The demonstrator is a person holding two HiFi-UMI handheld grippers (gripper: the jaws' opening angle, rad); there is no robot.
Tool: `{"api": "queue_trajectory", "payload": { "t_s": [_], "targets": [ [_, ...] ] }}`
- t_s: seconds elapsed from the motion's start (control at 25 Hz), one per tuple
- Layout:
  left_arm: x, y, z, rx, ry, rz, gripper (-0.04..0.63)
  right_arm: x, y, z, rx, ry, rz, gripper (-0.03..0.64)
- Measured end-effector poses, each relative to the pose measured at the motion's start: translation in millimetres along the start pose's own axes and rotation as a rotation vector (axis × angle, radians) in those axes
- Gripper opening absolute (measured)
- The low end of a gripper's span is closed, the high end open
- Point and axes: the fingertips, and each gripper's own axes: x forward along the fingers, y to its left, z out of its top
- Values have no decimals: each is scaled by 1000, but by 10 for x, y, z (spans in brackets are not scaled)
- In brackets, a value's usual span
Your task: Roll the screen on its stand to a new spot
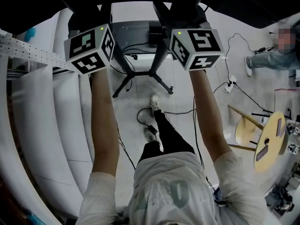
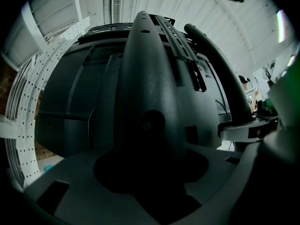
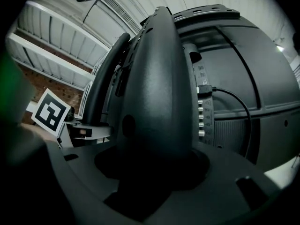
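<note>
we clamp left tool (image 2: 150, 172) and right tool (image 3: 150, 172) one on each post (image 2: 150, 78) of the stand (image 1: 161, 55), screen (image 3: 253, 69) dead ahead, equally near both

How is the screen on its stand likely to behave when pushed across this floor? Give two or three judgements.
Probably heavy and stiff: the stand has thick posts. Likely top-heavy and apt to tip if shoved hard, since the wide screen sits high above a splayed base. The loose cable on the floor may drag or snag.
</note>
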Motion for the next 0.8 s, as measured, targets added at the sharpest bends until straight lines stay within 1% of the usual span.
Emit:
{"api": "queue_trajectory", "payload": {
  "t_s": [0.08, 0.2, 0.44, 0.64, 0.8],
  "targets": [
    [-199, 39, -5, -3, 6, -6, 222, -134, 167, 12, -2, 5, -9, 229],
    [-480, 79, -23, -4, 13, 7, 222, -327, 382, 20, -13, 8, -18, 229],
    [-974, -28, -62, -11, 30, 3, 220, -836, 683, 0, 0, 8, -32, 229],
    [-1360, -148, -85, -25, 49, -20, 218, -1290, 898, 38, 11, -28, -55, 225],
    [-1761, -280, -62, -27, 38, -32, 216, -1689, 1073, 71, 31, -40, -41, 219]
  ]
}}
